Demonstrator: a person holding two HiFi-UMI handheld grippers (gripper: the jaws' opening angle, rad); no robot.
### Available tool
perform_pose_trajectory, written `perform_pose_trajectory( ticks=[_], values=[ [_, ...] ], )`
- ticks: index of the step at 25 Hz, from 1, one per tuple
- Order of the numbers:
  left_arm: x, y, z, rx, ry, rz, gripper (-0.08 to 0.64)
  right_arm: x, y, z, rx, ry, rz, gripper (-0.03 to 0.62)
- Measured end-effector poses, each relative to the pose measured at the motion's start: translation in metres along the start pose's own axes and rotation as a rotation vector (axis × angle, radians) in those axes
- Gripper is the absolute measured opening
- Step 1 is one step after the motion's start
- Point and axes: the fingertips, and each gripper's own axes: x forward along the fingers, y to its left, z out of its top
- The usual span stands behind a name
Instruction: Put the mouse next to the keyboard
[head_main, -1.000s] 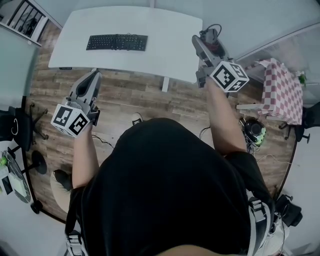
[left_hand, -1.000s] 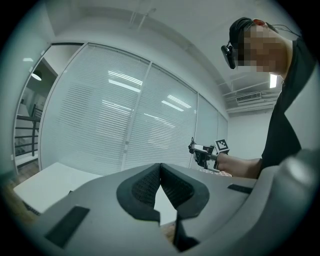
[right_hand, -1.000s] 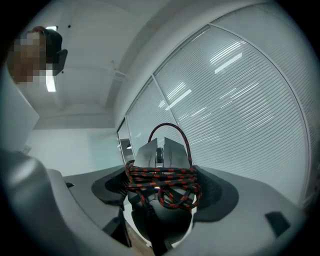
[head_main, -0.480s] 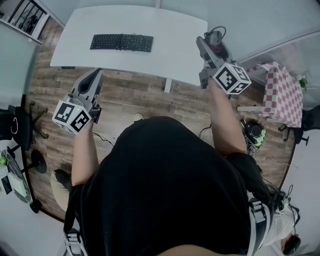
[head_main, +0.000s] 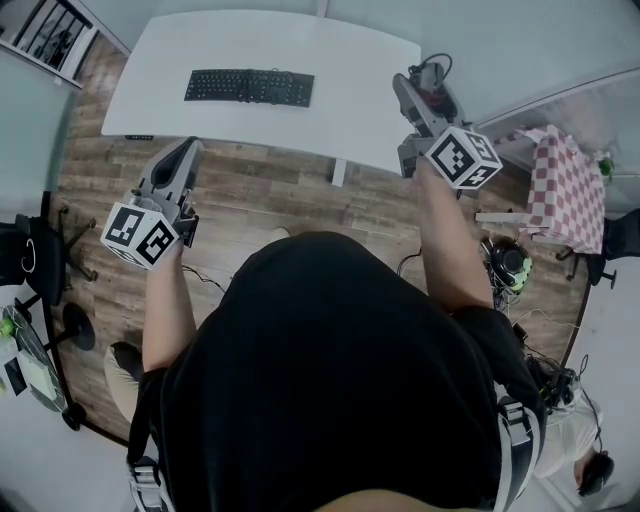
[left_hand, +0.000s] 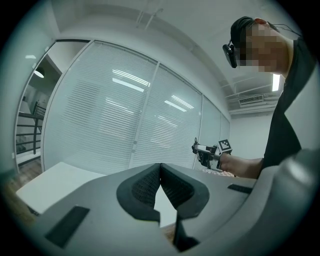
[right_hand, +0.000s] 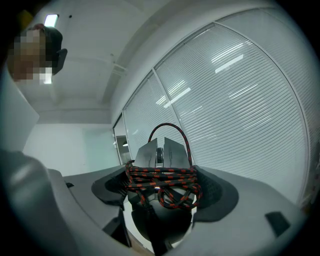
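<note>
A black keyboard (head_main: 249, 86) lies on the white table (head_main: 350, 90), toward its left half. My right gripper (head_main: 424, 84) hovers past the table's right end, shut on a grey mouse (right_hand: 161, 156) whose red-and-black braided cable (right_hand: 162, 184) is wound round its body. The mouse (head_main: 430, 82) shows between the jaws in the head view too. My left gripper (head_main: 186, 152) is held above the wooden floor in front of the table, shut with nothing between its pads (left_hand: 145, 187).
A wall of glass panels with blinds (left_hand: 125, 120) stands beyond the table. Right of me is a red-checked cloth (head_main: 566, 185), with cables and gear (head_main: 510, 265) on the floor. A black office chair (head_main: 40, 255) stands at the left.
The view has slid a little, so the table and keyboard sit slightly further right in the frame. Both grippers keep their poses, the right one still holding the mouse.
</note>
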Motion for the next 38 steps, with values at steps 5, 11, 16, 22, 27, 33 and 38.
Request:
perform_pose_trajectory(
  ticks=[5,11,16,22,27,33,38],
  values=[
    [-0.007,0.018,0.001,-0.001,0.005,-0.005,0.022,0.012,0.012,-0.004,-0.016,-0.004,-0.013,0.402],
    [-0.006,0.041,0.0,-0.012,0.006,-0.017,0.023,0.032,0.021,-0.013,-0.027,0.006,-0.019,0.402],
    [0.002,0.053,-0.003,-0.011,0.016,-0.029,0.022,0.04,0.019,-0.02,-0.025,0.012,-0.03,0.402],
    [-0.003,0.07,-0.002,-0.006,0.022,-0.045,0.023,0.049,0.028,-0.025,-0.026,0.013,-0.048,0.402],
    [-0.002,0.084,-0.001,-0.011,0.021,-0.052,0.022,0.059,0.032,-0.028,-0.026,0.011,-0.057,0.402],
    [-0.002,0.097,-0.004,-0.022,0.024,-0.056,0.022,0.069,0.036,-0.034,-0.03,0.019,-0.062,0.402],
    [-0.009,0.107,-0.001,-0.019,0.015,-0.055,0.021,0.076,0.044,-0.041,-0.026,0.029,-0.061,0.402]
  ],
)
